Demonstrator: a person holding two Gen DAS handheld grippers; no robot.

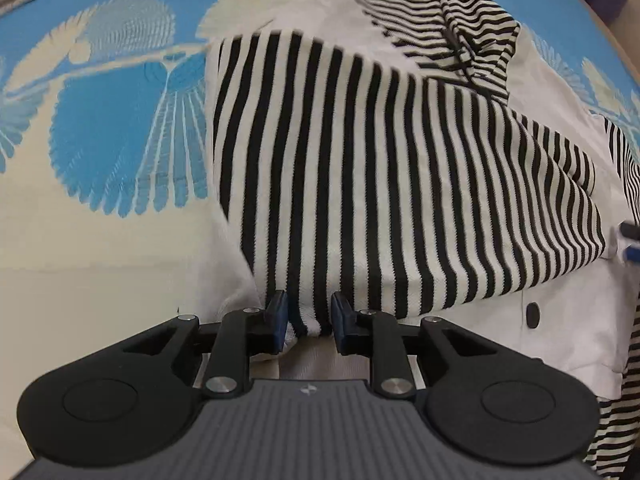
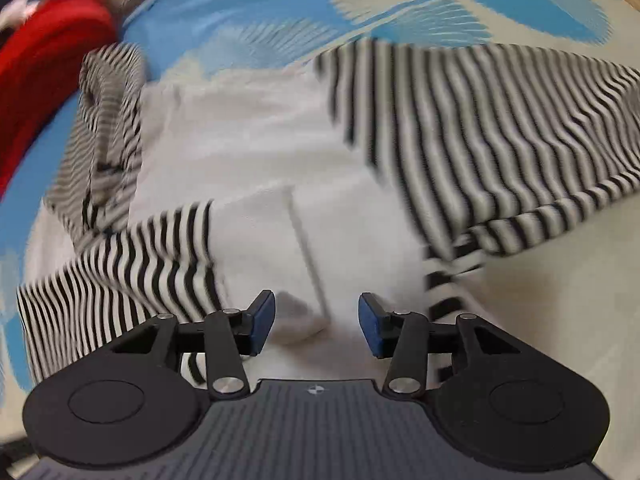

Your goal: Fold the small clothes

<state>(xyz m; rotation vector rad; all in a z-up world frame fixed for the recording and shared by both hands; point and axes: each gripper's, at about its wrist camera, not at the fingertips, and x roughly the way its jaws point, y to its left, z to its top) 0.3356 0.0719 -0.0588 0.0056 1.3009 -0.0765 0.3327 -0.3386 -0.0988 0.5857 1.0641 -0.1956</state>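
- I am holding my left tool point(image 1: 308, 322) pinched on the near hem of the striped flap point(image 1: 380, 184), a tuck of black-and-white fabric bunched between its blue pads point(image 1: 280, 316), and my right tool point(image 2: 316, 322) is hanging with its jaws apart and nothing pinched, a loose white fold point(image 2: 304, 316) lying in the gap without the pads pressing on it.
- I am working over the bedspread point(image 1: 120, 128), blue and cream with a big feather pattern; the garment, a white top with striped sleeves and hood, is lying spread across it, and a red cloth point(image 2: 52, 48) is sitting well apart at the far left of the right-wrist view.
- I am judging this to be the sleeve-over-body fold: the striped flap is lying across the white body panel point(image 2: 248, 136), reaching down to my left tool.
- I am trying to lay that flap flat, so I am keeping its stripes running straight and its far edge square to the body before letting go; any slack near my pads would set a crease.
- I am treating the other striped sleeve point(image 2: 120, 264), lying beside my right tool, as the next piece to take, gripping near its cuff edge only, not the white layer beneath.
- I am watching the striped hood point(image 1: 448, 20) bunched at the far end; it probably needs flattening.
- I am minding the dark button point(image 1: 532, 315) on the white front, so no fold line is running over it.
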